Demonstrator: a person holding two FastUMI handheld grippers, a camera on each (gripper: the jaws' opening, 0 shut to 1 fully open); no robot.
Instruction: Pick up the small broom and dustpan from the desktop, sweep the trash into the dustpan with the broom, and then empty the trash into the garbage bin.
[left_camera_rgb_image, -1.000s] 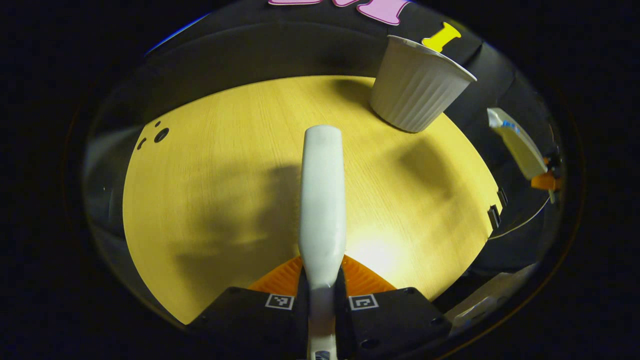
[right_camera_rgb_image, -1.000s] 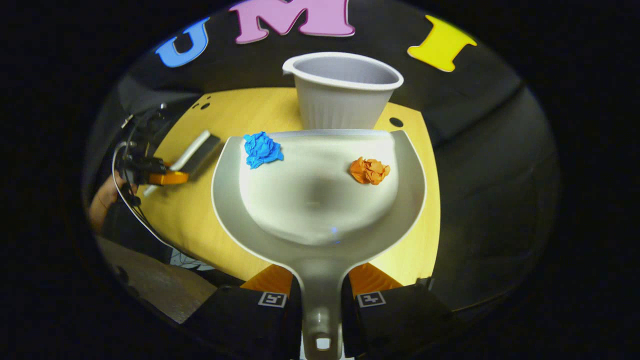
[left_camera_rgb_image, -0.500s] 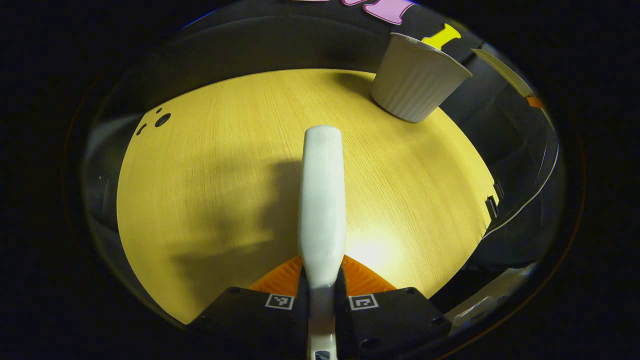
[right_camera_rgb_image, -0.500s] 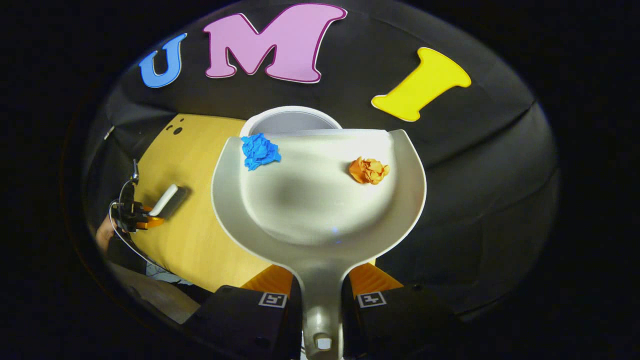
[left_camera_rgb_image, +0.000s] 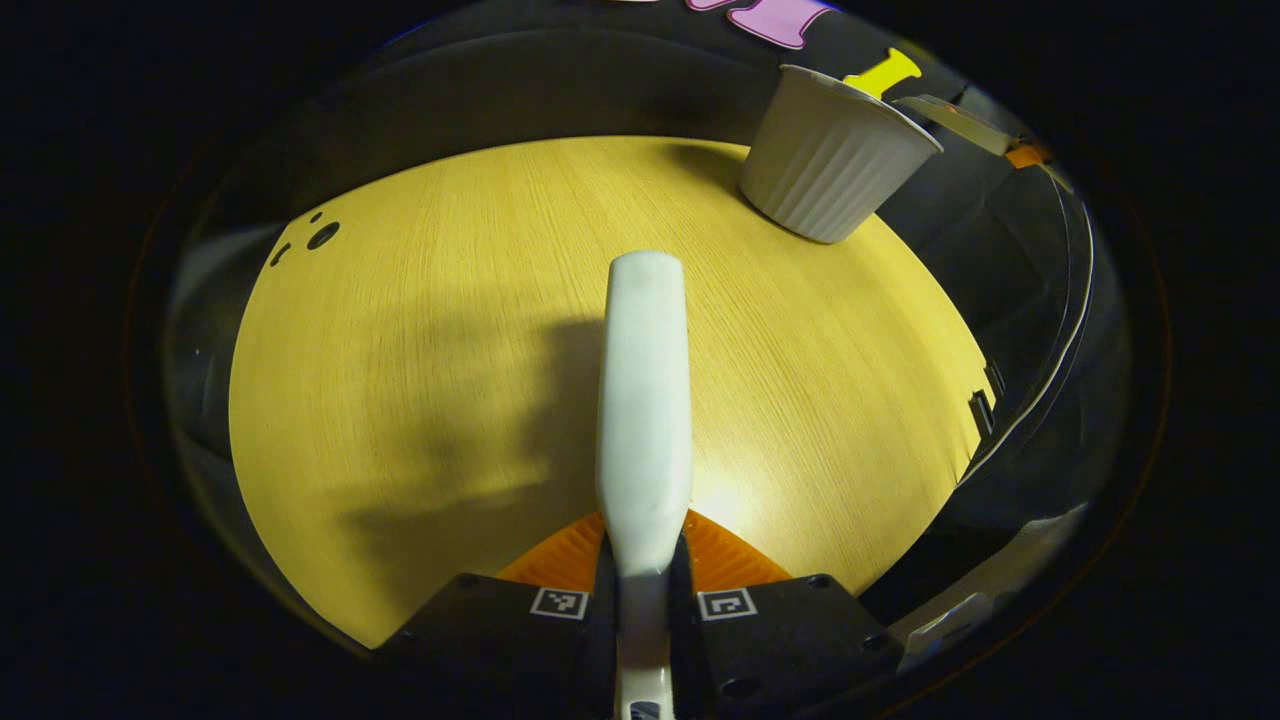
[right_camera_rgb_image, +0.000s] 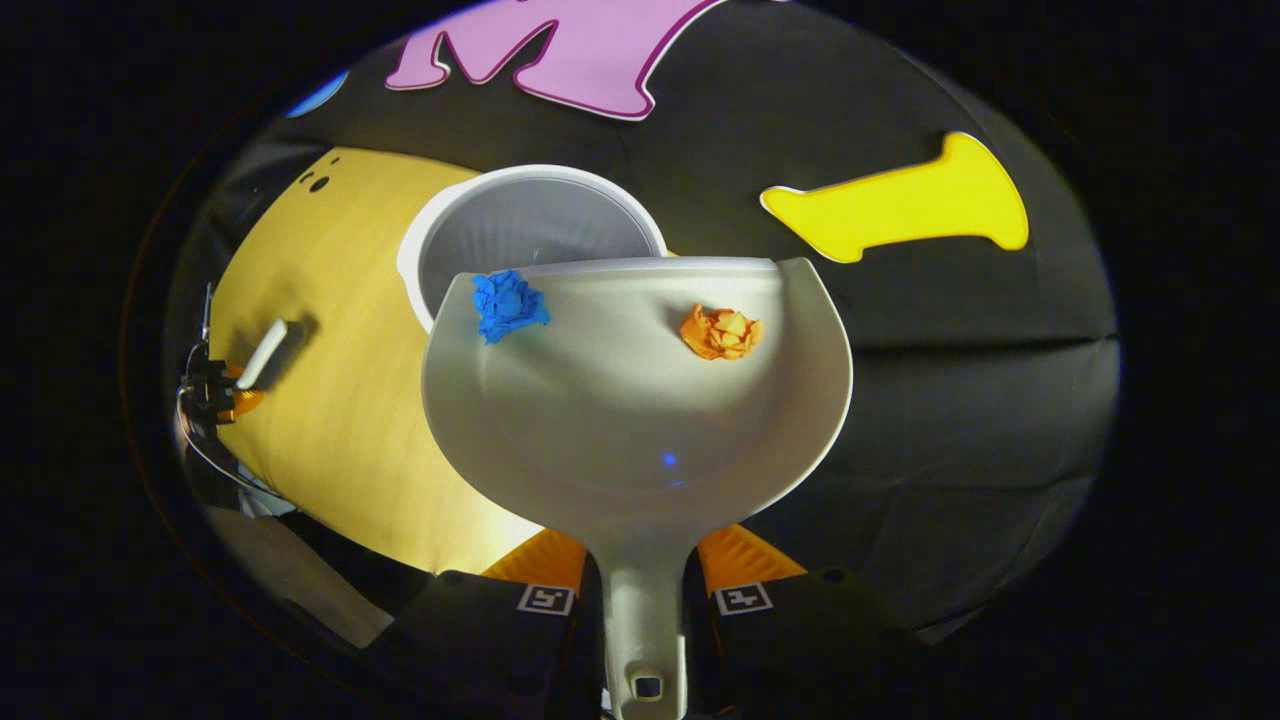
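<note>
The right gripper (right_camera_rgb_image: 645, 585) clenched the smooth grey plastic dustpan (right_camera_rgb_image: 640, 420), holding crumpled blue paper (right_camera_rgb_image: 507, 305) and orange paper (right_camera_rgb_image: 721, 332), at centre frame before the ribbed white bin (right_camera_rgb_image: 500, 225); the left gripper (left_camera_rgb_image: 645, 560) clenched the white broom (left_camera_rgb_image: 645, 400).

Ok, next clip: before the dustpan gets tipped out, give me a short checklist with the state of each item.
1. Right claw shut on the dustpan handle: ok, both fingers press on it.
2. Trash aboard: ok, the blue paper ball and the orange paper ball both lie near the front lip.
3. Lip over the garbage bin: partly ok; the blue ball's side overlaps the bin's opening, the orange ball's side looks past its rim.
4. Bin upright and open: ok.
5. Left claw shut on the broom handle, held off to the side: ok.
6. Height of the lip above the rim: cannot tell.
</note>
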